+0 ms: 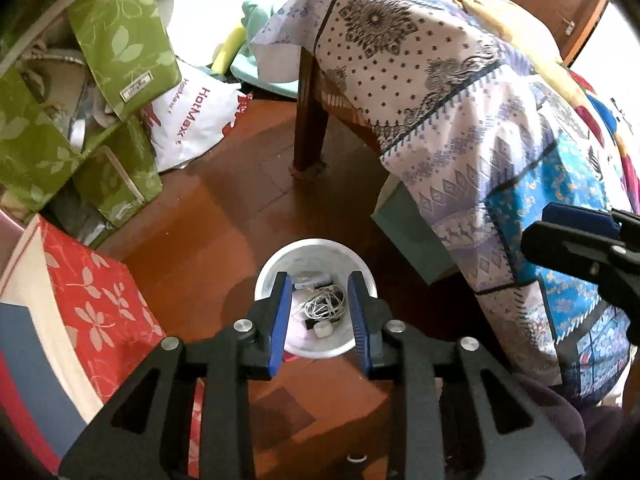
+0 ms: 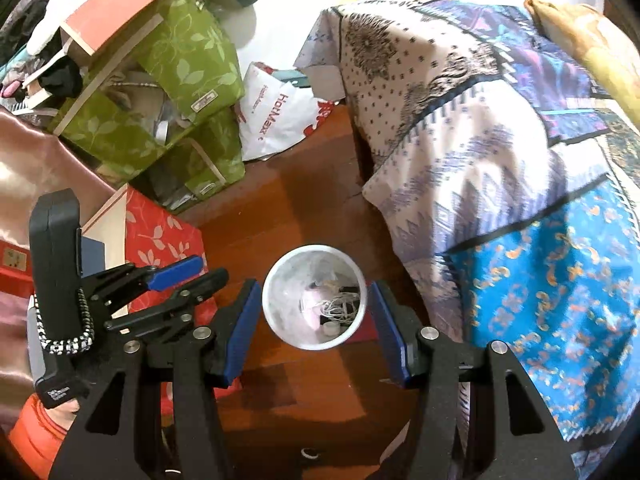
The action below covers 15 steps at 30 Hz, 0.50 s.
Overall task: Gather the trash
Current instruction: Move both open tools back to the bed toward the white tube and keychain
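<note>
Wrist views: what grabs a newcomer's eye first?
The white bin sits dead centre on the wooden floor, framed by the open left gripper, with tangled white cable and small bits inside. To its right, a big patterned blue-and-white cloth drapes over furniture. On the left, green leaf-print boxes and a red floral box pile up; the right gripper also hangs open over the bin.

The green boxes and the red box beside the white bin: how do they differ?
The green boxes are stacked and tilted, farther from the white bin; the red box lies lower, nearer it. Green carries pale leaves, red pale flowers. All have light trim.
</note>
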Tool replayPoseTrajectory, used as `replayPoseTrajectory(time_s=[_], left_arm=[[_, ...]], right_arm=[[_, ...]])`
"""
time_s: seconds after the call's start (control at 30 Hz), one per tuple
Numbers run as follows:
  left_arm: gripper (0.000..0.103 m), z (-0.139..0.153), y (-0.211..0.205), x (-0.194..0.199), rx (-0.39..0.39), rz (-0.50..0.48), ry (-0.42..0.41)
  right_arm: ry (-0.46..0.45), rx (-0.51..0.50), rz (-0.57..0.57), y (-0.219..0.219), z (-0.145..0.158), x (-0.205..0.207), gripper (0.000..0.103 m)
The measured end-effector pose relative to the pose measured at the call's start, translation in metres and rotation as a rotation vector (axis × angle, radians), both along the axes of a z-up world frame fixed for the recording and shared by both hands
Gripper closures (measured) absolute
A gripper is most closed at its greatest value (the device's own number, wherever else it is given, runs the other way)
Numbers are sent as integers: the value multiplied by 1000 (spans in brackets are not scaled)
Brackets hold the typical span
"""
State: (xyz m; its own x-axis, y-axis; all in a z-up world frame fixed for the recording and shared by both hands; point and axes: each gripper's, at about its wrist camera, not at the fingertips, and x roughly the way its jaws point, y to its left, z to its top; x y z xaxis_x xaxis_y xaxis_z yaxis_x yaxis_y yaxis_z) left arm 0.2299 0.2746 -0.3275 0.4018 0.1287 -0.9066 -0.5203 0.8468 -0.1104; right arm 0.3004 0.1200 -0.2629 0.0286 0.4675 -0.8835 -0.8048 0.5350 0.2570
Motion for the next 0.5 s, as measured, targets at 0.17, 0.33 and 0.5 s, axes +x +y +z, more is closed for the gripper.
replayPoseTrajectory(time_s=[0.17,0.33,0.5], left_arm=[[75,34,-19,-8,64,-42,-33],[75,81,-48,-10,121,-89,-101],[68,127,-82,-8,157,-135,-185]], right_arm=[[-46,32,-20,-22,25,-4,51],[-108,93,-61,-54,62,-7,51],[-181,143,-124,-94,98,-6,51]])
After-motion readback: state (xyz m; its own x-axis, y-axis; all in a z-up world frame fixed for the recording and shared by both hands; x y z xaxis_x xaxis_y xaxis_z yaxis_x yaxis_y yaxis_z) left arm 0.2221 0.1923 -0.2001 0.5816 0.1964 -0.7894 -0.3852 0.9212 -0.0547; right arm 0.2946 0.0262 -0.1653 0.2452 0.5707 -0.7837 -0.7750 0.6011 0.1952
